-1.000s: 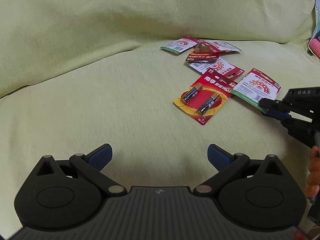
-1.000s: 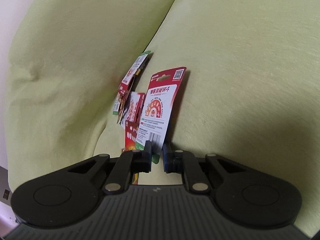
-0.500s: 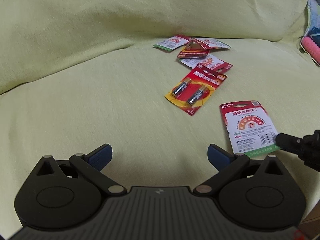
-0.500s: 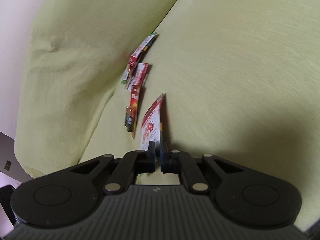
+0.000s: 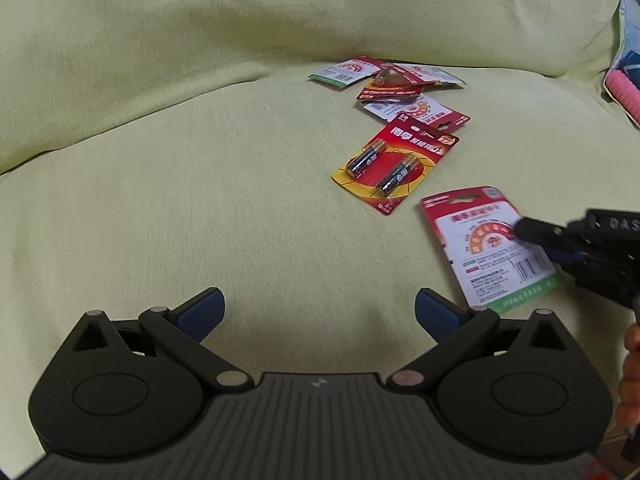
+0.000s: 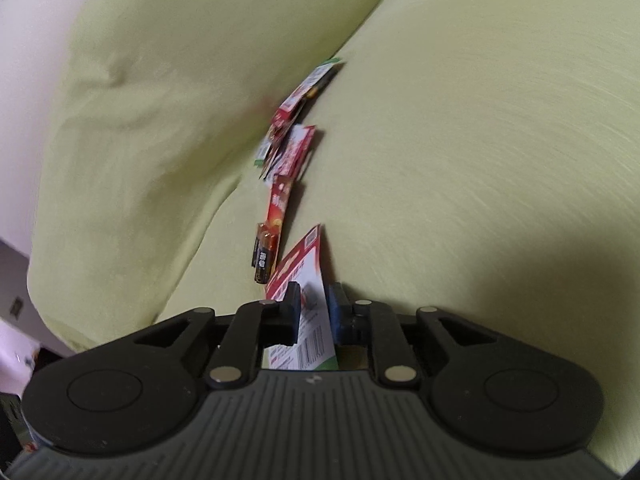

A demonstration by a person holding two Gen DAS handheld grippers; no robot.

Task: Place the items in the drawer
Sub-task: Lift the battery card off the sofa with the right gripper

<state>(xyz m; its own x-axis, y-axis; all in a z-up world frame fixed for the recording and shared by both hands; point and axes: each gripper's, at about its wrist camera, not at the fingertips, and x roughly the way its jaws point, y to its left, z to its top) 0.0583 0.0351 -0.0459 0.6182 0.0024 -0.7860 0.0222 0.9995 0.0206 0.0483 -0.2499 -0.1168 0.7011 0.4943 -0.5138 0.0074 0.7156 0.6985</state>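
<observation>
right hand-held gripper (image 6: 313, 312), jaws now slightly parted round the card (image 5: 486, 248), has reached further over it; half a second ago it pinched the card's edge. likely a regrasp before carrying. left hand-held gripper (image 5: 318, 308) gapes empty. left view shows the card low over the sofa (image 5: 200, 200) beside the battery pack (image 5: 394, 168); right view shows the jaw gap. no drawer visible.

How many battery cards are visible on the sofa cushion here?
About 6: one in the right gripper, the held card; the two-battery card; roughly four in the overlapping far pile, where some may be hidden.
</observation>
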